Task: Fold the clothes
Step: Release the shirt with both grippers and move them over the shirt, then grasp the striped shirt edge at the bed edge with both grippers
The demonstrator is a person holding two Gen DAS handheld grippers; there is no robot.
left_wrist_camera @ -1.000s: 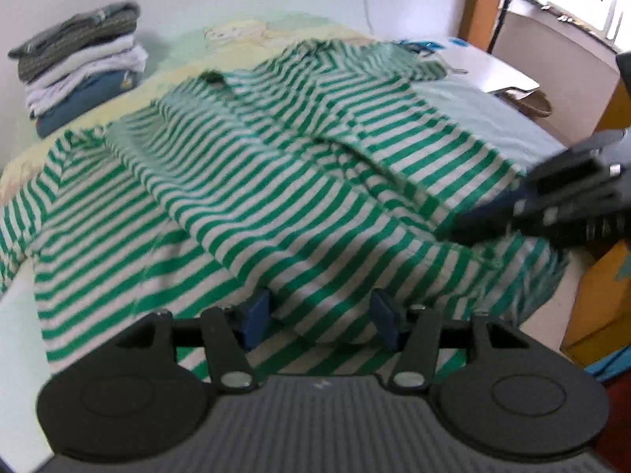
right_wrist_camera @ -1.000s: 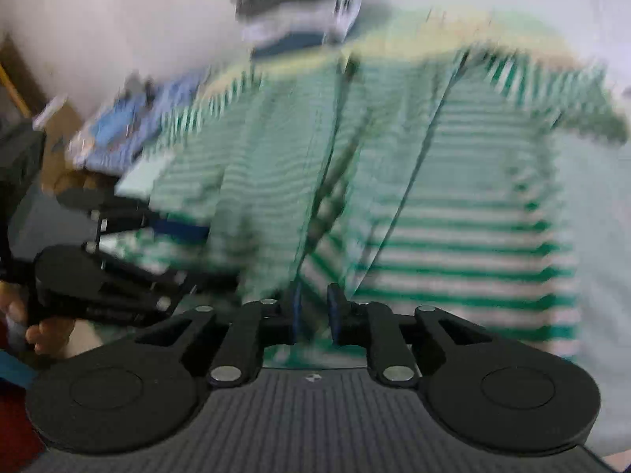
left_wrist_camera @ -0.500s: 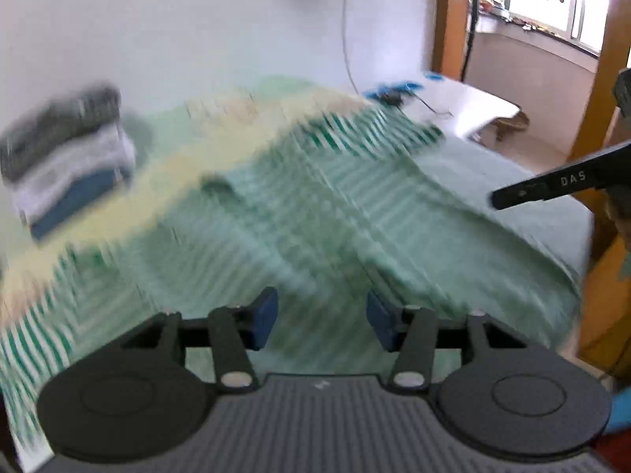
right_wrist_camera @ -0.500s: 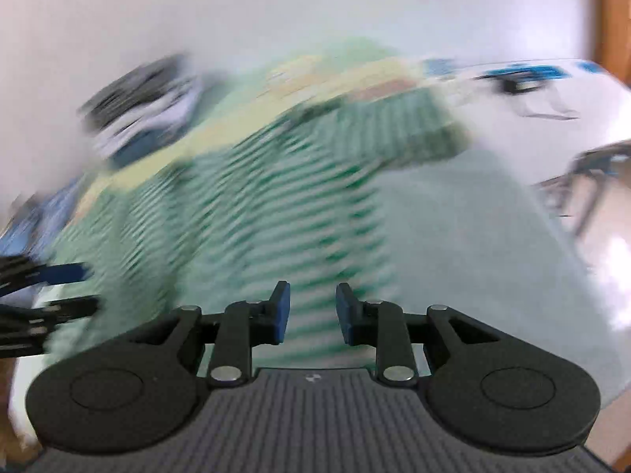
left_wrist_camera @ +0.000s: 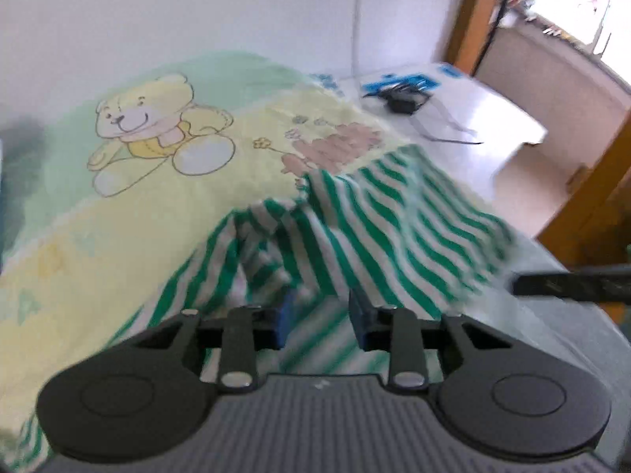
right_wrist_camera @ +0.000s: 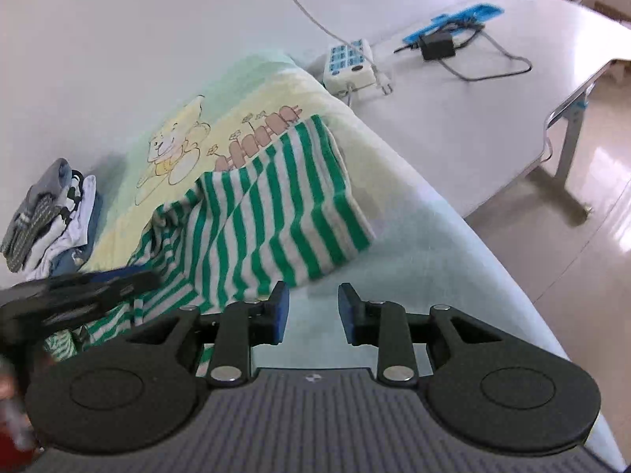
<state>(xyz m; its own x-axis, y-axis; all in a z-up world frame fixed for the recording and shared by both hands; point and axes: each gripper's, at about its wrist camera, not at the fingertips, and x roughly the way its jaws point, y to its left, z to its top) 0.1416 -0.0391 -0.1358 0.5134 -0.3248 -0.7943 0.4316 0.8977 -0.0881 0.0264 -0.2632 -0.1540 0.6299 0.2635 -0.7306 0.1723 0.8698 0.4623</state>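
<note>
A green-and-white striped shirt (left_wrist_camera: pixel 374 228) lies on the bed with its sleeve (right_wrist_camera: pixel 276 213) spread toward the right edge. In the left wrist view my left gripper (left_wrist_camera: pixel 321 321) is open just above the rumpled collar area, its blue pads apart with striped cloth showing behind the gap. My right gripper (right_wrist_camera: pixel 313 313) is open too, hovering over the pale sheet just short of the sleeve's hem. Each gripper shows in the other's view: the right gripper (left_wrist_camera: pixel 572 283) at the right edge, the left gripper (right_wrist_camera: pixel 86 291) at the left.
A yellow-green bear-print blanket (left_wrist_camera: pixel 157 165) covers the bed's far end. A stack of folded clothes (right_wrist_camera: pixel 47 220) sits at the far left. A white desk (right_wrist_camera: pixel 493 90) with a power strip (right_wrist_camera: pixel 349 63) and a black adapter (right_wrist_camera: pixel 437 47) stands beyond the bed.
Both grippers have swung from the shirt's hem toward its collar and sleeve end. The right gripper, nearly shut on cloth a second ago, now stands open and free of it.
</note>
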